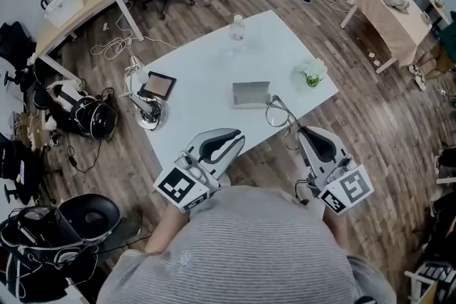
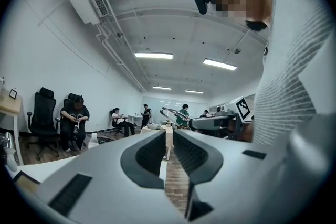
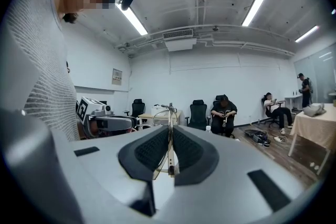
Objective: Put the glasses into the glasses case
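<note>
The grey glasses case lies open on the white table, near its front right side. Thin wire-framed glasses hang just right of the case, over the table's near edge. My right gripper is shut on them; in the right gripper view the frame stands upright, pinched between the ribbed pads of that gripper. My left gripper hovers at the table's near corner, level, left of the glasses. In the left gripper view, the left gripper has a narrow gap between its jaws with nothing in it.
On the table stand a clear water bottle at the far side, a small white-flowered plant at the right and a framed tablet on a stand at the left edge. Office chairs, seated people and bags ring the table.
</note>
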Available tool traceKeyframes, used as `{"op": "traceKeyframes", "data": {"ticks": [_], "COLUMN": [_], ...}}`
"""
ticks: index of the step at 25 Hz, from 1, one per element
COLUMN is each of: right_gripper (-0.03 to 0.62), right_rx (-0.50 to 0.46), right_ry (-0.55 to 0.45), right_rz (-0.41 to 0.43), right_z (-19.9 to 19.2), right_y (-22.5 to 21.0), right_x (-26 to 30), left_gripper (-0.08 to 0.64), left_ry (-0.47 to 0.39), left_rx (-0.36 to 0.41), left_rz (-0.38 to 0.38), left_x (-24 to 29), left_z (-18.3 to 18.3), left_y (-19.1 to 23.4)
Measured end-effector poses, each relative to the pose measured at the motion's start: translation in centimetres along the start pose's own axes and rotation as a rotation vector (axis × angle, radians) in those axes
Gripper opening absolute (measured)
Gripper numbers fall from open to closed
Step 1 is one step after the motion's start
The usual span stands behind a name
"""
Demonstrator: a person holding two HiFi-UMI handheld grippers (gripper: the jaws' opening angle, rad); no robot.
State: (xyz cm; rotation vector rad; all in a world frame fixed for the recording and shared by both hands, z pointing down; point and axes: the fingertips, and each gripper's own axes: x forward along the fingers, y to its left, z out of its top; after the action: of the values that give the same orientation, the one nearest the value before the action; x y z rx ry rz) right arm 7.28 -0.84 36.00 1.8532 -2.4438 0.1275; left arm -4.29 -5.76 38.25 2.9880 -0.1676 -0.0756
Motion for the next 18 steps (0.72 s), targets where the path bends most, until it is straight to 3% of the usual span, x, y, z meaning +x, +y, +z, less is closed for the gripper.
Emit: {"op": "traceKeyframes", "data": {"ticks": [10,18], "right_gripper": [0.035,0.035], "right_rx": [0.003,-0.043], "right_ry": [0.066,0.095], "right_rz": [0.020,0.093], "right_z": [-1.0,-0.2], "right_y": [-1.4,-4.4], "right_x": [4.4,6.0], "left_gripper": [0.051,0.051], "left_ry": [-0.008,-0.038], "left_rx": [-0.059,-0.063], "left_rz": [0.034,0.055], "left_x": [-0.7,3.0], "left_z": [-1.0,0.4], "left_y": [4.2,5.1]}}
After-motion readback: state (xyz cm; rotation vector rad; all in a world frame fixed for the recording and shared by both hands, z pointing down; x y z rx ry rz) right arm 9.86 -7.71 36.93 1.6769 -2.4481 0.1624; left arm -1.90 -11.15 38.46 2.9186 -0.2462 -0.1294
